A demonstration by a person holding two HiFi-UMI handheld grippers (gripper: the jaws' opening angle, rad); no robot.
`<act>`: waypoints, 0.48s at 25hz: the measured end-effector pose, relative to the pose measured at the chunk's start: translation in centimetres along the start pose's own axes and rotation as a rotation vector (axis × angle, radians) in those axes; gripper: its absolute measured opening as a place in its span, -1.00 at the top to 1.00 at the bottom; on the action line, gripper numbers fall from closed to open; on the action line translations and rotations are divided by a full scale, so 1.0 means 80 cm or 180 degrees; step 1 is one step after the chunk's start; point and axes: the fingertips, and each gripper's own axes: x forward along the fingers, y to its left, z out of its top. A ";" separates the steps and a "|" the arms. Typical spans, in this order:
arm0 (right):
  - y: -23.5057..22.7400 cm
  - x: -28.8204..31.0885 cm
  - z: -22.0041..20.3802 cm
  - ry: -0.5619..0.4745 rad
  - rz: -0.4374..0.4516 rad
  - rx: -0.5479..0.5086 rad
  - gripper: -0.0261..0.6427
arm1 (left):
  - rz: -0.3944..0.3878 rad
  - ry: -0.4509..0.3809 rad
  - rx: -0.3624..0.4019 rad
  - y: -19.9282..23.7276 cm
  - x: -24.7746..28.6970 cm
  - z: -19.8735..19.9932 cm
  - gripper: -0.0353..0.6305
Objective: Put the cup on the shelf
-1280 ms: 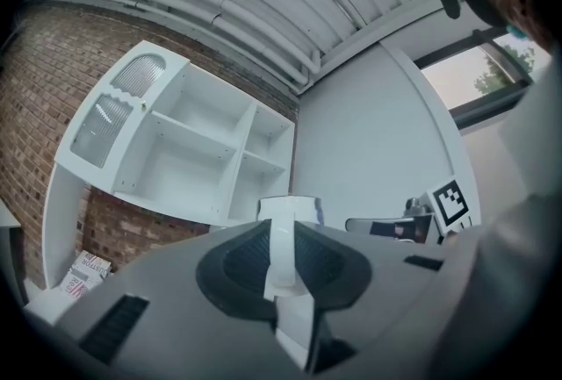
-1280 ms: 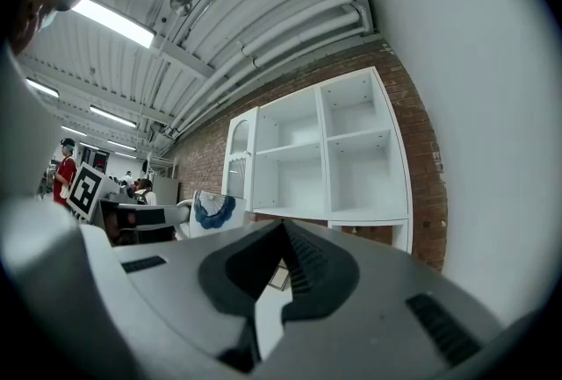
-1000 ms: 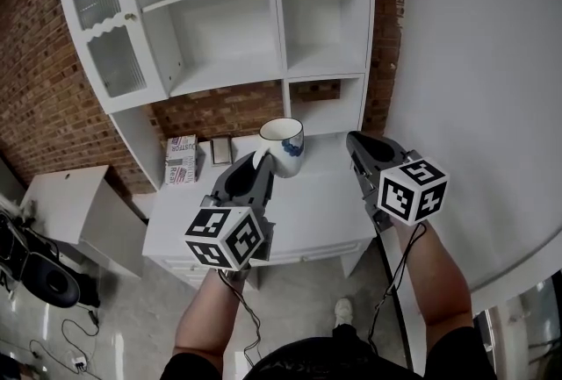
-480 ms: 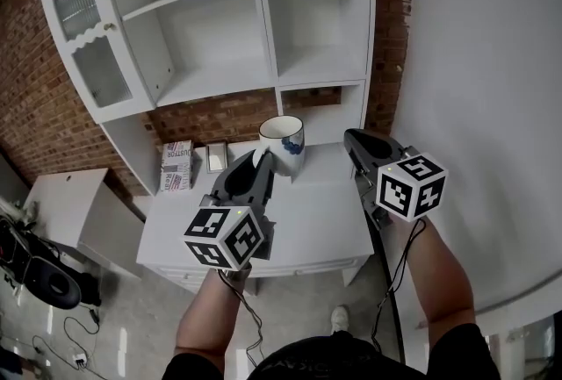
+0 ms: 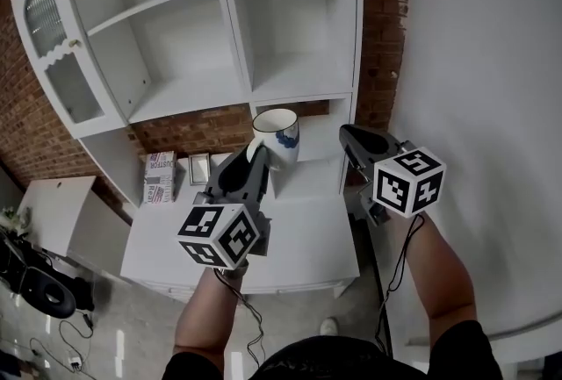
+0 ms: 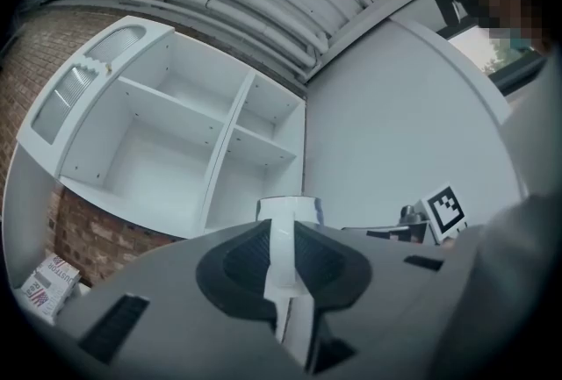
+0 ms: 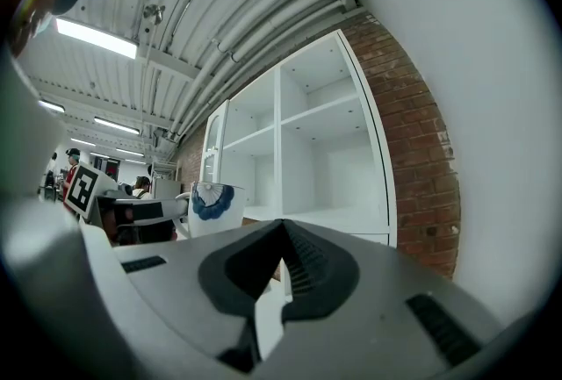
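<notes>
Left claw [image 5: 255,155] is pinching the cup [image 5: 277,134] by its handle [image 6: 281,260]. The left gripper view shows that white strip caught between the ribbed pads, with the cup body standing upright just beyond the tips. The cup is white with a blue pattern and is carried in the air above the white bench [image 5: 299,238], resting on nothing. The right claw [image 5: 349,134] hangs at about 3 o'clock from the cup, near it but not touching. Its own view shows the jaws pressed together on nothing. The white shelf unit [image 5: 294,75] rises at 12 o'clock from the cup, all its open compartments bare. Brick wall [image 5: 379,36] shows at its 3 o'clock side, and a printed box [image 5: 159,178] lies on the bench at about 9 o'clock from the cup. By my reading, the carry is the step in hand: the cup is lifted and facing the shelves but is not yet over any board. The next move calls for raising it toward 12 o'clock into an open compartment, with the base clearing the board's front edge. It should stay level, since a hold on the handle alone could let the body swing. The jaws should part only once the base sits flat.
</notes>
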 end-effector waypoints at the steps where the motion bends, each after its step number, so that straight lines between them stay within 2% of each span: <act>1: -0.010 0.004 0.000 0.0005 0.0009 0.0003 0.92 | 0.0012 -0.0007 0.0000 0.000 0.010 -0.001 0.71; 12: -0.087 0.044 0.011 -0.0025 0.0223 -0.0010 0.92 | 0.0213 -0.0064 0.0075 -0.002 0.097 -0.007 0.72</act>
